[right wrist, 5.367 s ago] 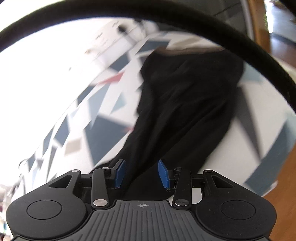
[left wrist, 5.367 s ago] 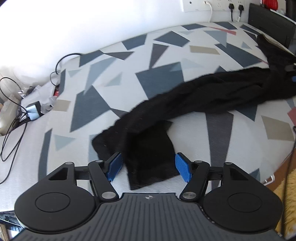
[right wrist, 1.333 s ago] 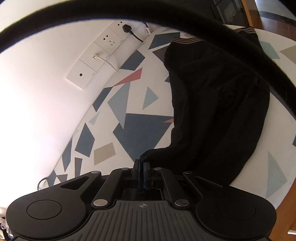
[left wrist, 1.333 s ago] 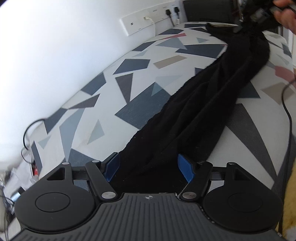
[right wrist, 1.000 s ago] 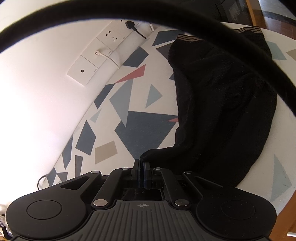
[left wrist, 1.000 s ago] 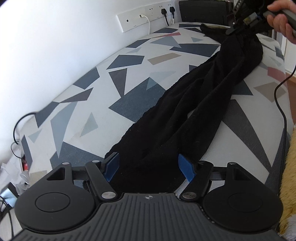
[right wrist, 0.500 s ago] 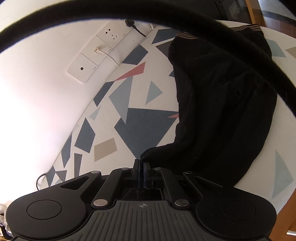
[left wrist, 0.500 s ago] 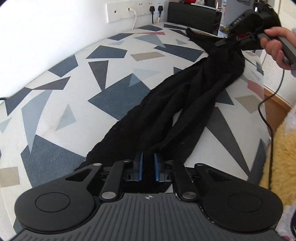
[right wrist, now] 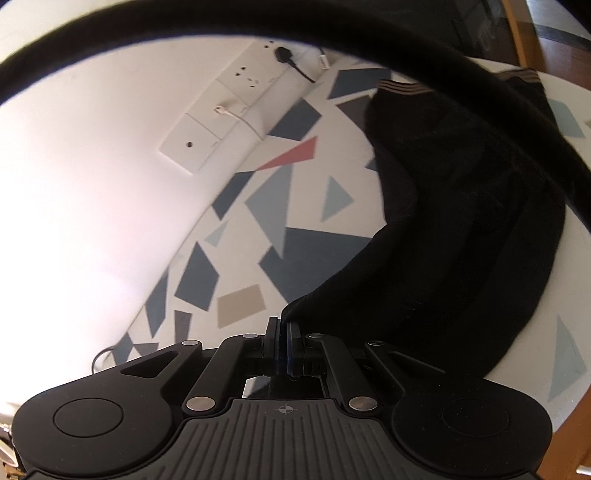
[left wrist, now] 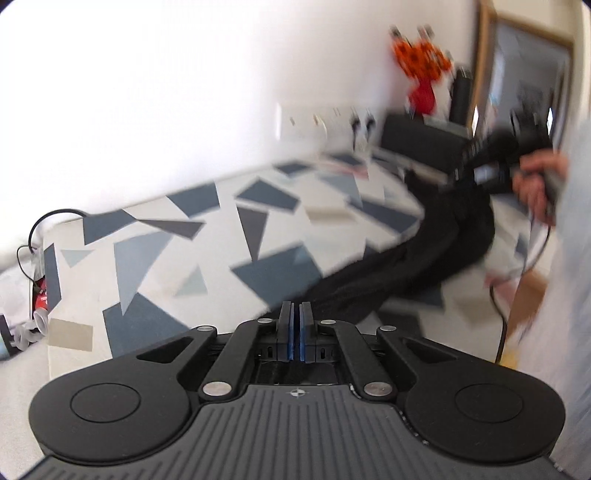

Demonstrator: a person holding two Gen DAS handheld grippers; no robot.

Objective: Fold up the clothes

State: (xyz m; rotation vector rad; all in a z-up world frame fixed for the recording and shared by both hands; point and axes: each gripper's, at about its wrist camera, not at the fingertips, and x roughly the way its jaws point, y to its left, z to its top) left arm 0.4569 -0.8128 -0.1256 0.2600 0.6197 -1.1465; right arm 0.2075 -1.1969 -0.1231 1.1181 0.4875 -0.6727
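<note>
Black garment (left wrist: 402, 266), long and narrow, looks like trousers, strung out between the two grippers over the table (left wrist: 155, 258) with the blue-grey triangle pattern. Long axis in the left wrist view runs from lower centre up to the right, toward the person's hand (left wrist: 535, 184) holding the right gripper (left wrist: 476, 162). Frame is motion-blurred, edges soft.

Left gripper (left wrist: 295, 325): blue pads pressed together, clenched; the near end of the garment meets the fingertips, so it appears pinched there, though the cloth between the pads is barely visible.

Right gripper (right wrist: 282, 328) in its own view: jaws closed tight on a corner of the black garment (right wrist: 461, 240). From that pinch the cloth spreads up and right across the table (right wrist: 236, 266), far end with a brown striped band (right wrist: 402, 88) pointing toward the wall. Bulk of it lies flat on the tabletop near the right edge.

Wall sockets (right wrist: 229, 110) above the table, one plug in. Thick black cable (right wrist: 221, 18) arcs across the top of the right wrist view. Orange-red object (left wrist: 421, 74) on the far side, blurred.
</note>
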